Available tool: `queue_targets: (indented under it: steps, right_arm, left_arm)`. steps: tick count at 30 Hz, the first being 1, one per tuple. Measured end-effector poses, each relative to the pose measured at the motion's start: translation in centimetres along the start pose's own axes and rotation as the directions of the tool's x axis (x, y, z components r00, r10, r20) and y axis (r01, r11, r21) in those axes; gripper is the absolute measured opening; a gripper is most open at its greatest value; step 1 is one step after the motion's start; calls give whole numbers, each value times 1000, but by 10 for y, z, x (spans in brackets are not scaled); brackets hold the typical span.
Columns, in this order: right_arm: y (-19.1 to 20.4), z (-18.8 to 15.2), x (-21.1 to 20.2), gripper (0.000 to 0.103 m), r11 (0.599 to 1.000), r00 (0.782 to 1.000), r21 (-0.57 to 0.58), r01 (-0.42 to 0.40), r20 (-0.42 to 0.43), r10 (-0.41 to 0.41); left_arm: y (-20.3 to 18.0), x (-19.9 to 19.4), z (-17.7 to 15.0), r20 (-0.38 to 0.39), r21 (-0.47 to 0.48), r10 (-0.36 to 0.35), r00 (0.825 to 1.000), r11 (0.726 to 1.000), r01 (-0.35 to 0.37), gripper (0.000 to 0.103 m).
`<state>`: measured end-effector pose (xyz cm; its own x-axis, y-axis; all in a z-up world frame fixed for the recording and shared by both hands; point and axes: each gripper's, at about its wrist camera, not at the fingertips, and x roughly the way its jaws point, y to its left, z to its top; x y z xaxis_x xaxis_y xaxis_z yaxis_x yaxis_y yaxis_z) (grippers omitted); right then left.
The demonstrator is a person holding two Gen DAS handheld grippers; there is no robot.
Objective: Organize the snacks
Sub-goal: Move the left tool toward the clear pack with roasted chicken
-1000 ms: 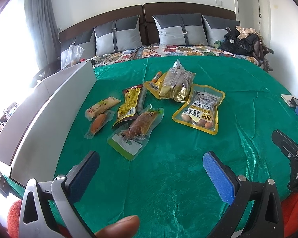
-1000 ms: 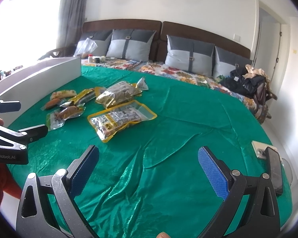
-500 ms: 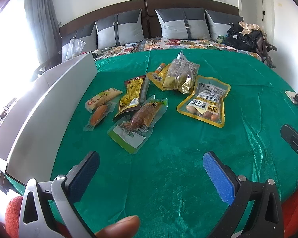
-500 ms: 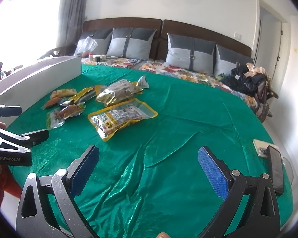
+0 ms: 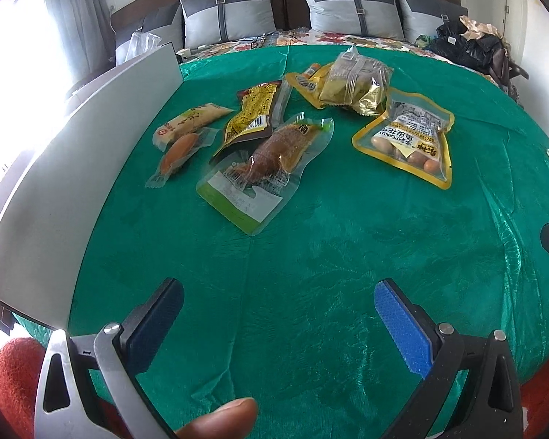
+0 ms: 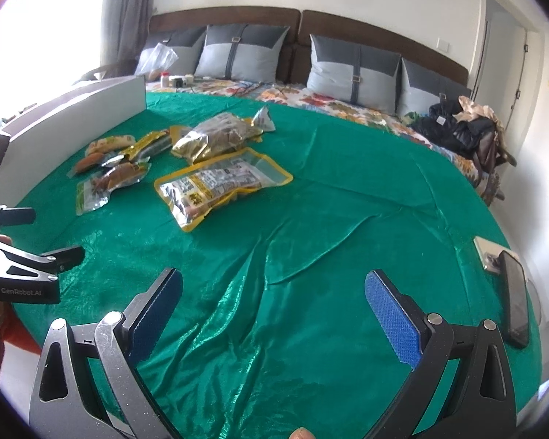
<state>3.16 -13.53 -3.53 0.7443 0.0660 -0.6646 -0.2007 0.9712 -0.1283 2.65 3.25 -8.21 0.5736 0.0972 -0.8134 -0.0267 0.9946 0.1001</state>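
Several snack packets lie on a green cloth (image 5: 311, 274). Nearest my left gripper (image 5: 278, 314) is a clear green-edged packet of brown meat (image 5: 267, 164). Left of it lie a small sausage packet (image 5: 177, 152) and a pale wrapped bar (image 5: 192, 122); behind it is a dark yellow-printed packet (image 5: 252, 115). A yellow-rimmed peanut pouch (image 5: 408, 139) lies to the right, with a gold bag (image 5: 355, 80) behind. My left gripper is open and empty, short of the packets. My right gripper (image 6: 274, 314) is open and empty, with the peanut pouch (image 6: 219, 186) far ahead on its left.
A long white tray wall (image 5: 91, 153) runs along the cloth's left side. A phone (image 6: 514, 296) lies at the cloth's right edge. Pillows (image 6: 351, 69) and a dark bag (image 6: 465, 131) sit at the back. The left gripper's body (image 6: 22, 270) shows in the right wrist view.
My left gripper has moved forward and tipped down towards the packets, which now look larger and nearer. The right gripper has barely shifted. Both have stayed open.
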Motion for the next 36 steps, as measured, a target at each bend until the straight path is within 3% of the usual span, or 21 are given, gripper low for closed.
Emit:
queue_targets:
  steps: [5, 16, 21, 24, 36]
  right_arm:
    - [-8, -5, 15, 101, 999, 998, 33, 16, -63, -14]
    - [-16, -18, 39, 101, 997, 982, 66, 39, -186, -26]
    - [-19, -20, 39, 101, 995, 985, 93, 24, -174, -7]
    - [-28, -21, 44, 102, 985, 984, 171, -15, -171, 44]
    - [-25, -22, 44, 102, 985, 993, 174, -3, -116, 23]
  left_arm:
    - [2, 10, -2, -34, 1, -1, 999, 1000, 1, 103]
    - [13, 17, -2, -55, -70, -81, 995, 995, 77, 103]
    - [12, 17, -2, -61, -69, -87, 994, 994, 82, 103]
    - [11, 18, -1, -68, -65, -88, 994, 994, 84, 103]
    - [14, 16, -2, -95, 12, -142, 985, 989, 144, 103]
